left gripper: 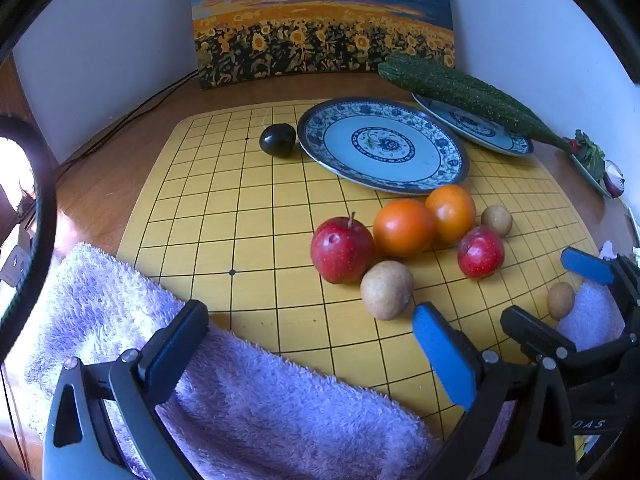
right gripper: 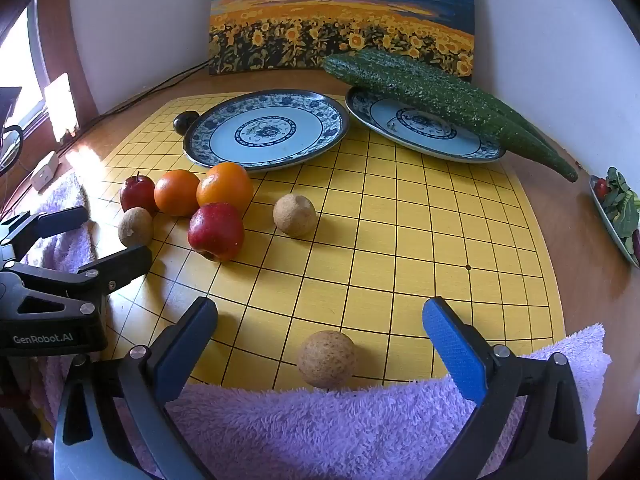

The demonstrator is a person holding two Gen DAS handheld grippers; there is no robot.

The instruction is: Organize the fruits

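Fluffy purple towel [right gripper: 320, 432] is nearest. Both my grippers, left gripper [left gripper: 308, 348] and right gripper [right gripper: 320, 344], gape wide, holding nothing. The near plate [right gripper: 224, 148] is bare; apples and oranges [right gripper: 224, 188] all wait on the board [right gripper: 400, 260].

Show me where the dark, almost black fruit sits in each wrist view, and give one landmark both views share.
Left wrist view: the dark fruit lies upper centre-left on the yellow grid board, just left of the empty blue-patterned plate.
Right wrist view: the dark fruit is upper left, partly hidden behind that plate's left rim.
Shared landmark: the sunflower painting against the back wall.
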